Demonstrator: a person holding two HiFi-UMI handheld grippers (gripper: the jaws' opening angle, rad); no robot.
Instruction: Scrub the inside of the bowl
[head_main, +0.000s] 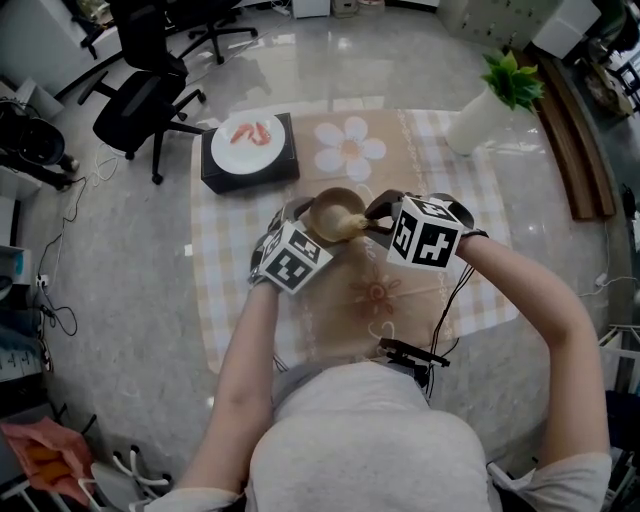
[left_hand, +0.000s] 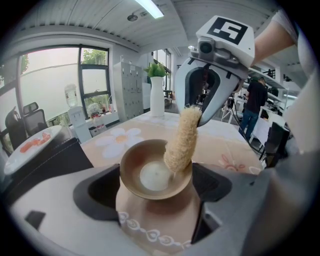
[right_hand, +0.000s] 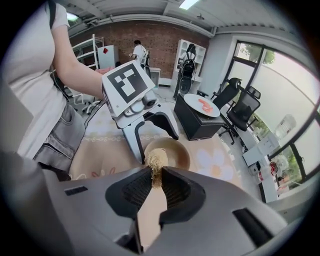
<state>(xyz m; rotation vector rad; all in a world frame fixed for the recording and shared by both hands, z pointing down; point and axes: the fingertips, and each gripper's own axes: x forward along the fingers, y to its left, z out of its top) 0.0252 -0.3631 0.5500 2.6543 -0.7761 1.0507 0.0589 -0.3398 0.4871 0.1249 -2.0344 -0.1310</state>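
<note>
**Head view.** Bowl (head_main: 330, 208) sits at frame centre on the checked cloth (head_main: 230, 300), between your left gripper (head_main: 305, 226) and right gripper (head_main: 378, 216). The marker cubes cover most of both jaws, so read no grip from here.

**Left gripper view.** Left jaws are clamped on the bowl's outer wall, lower centre of the frame. The bowl looks hard, smooth and light, so likely slippery. Keep your hold on opposite sides below the rim. The loofah scrubber (left_hand: 182, 140) stands inside it, tip at the right inner wall. It is fibrous and soft and will bend if you push. The bowl's underside is hidden by the jaws.

**Right gripper view.** Right jaws are clenched on the scrubber's upper end. The tuft blocks the bowl's near wall, and the tip is probably touching.
</note>
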